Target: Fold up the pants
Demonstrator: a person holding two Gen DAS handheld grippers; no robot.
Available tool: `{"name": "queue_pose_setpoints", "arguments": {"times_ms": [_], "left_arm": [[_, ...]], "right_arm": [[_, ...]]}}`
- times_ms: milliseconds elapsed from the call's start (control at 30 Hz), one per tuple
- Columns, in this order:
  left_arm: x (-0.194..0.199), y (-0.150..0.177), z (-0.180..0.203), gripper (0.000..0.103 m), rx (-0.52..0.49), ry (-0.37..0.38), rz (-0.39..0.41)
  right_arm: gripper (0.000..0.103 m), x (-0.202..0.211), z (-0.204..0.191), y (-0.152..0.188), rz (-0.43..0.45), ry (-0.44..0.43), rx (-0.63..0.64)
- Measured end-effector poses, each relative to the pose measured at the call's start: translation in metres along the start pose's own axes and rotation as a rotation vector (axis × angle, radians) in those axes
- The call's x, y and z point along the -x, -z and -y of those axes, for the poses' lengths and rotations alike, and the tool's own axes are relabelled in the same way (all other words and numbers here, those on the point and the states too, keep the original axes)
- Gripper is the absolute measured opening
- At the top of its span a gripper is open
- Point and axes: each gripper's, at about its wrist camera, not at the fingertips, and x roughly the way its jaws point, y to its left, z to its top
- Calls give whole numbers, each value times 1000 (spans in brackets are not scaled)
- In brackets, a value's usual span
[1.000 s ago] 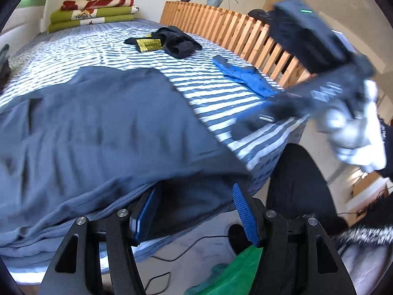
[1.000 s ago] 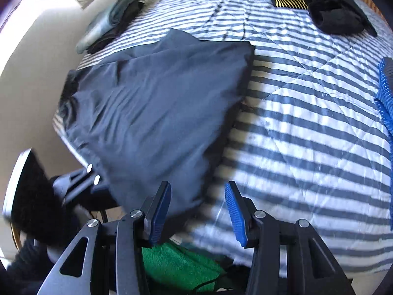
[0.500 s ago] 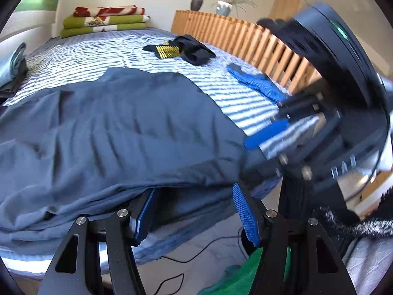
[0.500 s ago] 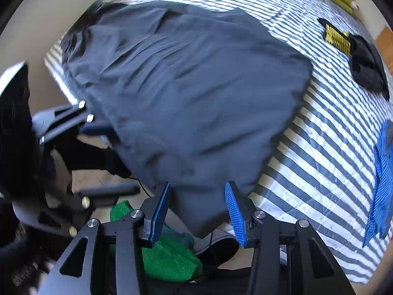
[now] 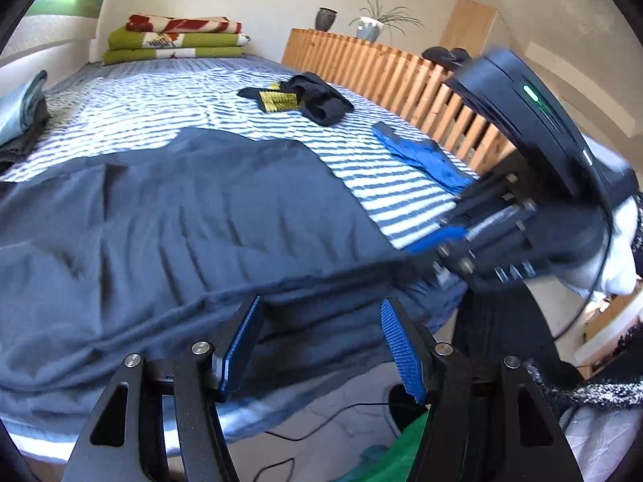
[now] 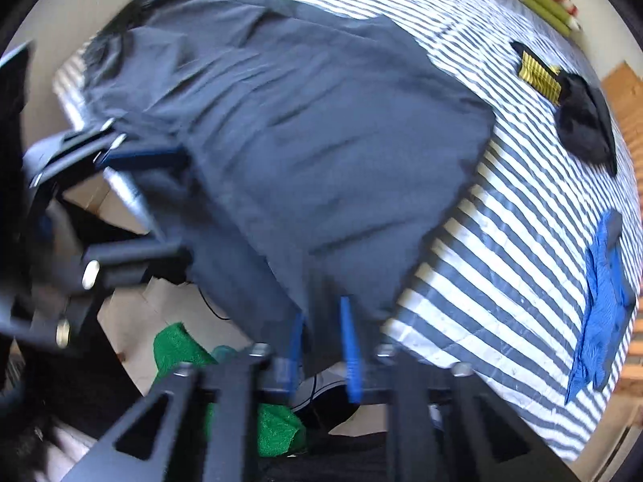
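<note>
Now my right gripper [image 6: 321, 341] has just closed onto the pants' [image 6: 313, 140] near hem at the bed [image 6: 502, 261] edge; left gripper [image 5: 321, 341] gapes, unclamped. Fold can start.

one pants [image 5: 193, 217], two hand-held grippers [image 5: 321, 337] [image 6: 321, 333], one bed [image 5: 386, 184]

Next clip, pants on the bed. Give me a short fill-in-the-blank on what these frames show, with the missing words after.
1. The dark pants lie on a bedspread patterned with ____.
2. The right tongs, whose jaws have just been closing, pinch the hem of the ____.
3. The left tongs stand ____ at the bed's edge.
4. The garment lying near the wooden slats is ____ in colour.

Missing words: stripes; pants; open; blue
</note>
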Motion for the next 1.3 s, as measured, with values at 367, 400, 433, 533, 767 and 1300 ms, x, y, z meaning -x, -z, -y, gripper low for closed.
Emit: {"name": "queue_pose_setpoints", "arguments": {"times_ms": [367, 400, 433, 533, 767, 1300], "left_arm": [[-44, 4, 66, 64, -50, 207, -56], [-47, 5, 77, 65, -79, 222, -66], [-48, 7, 87, 65, -121, 213, -78], [-36, 14, 98, 65, -143, 218, -98], [24, -13, 94, 66, -116, 96, 49], [-62, -4, 107, 62, -138, -67, -159]], "right_arm": [[4, 22, 14, -1, 40, -108, -118], [5, 21, 14, -1, 39, -118, -114], [7, 19, 15, -2, 37, -149, -107], [18, 24, 30, 3, 34, -292, -128], [31, 47, 110, -4, 241, -333, -316], [27, -49, 190, -59, 187, -362, -531]]}}
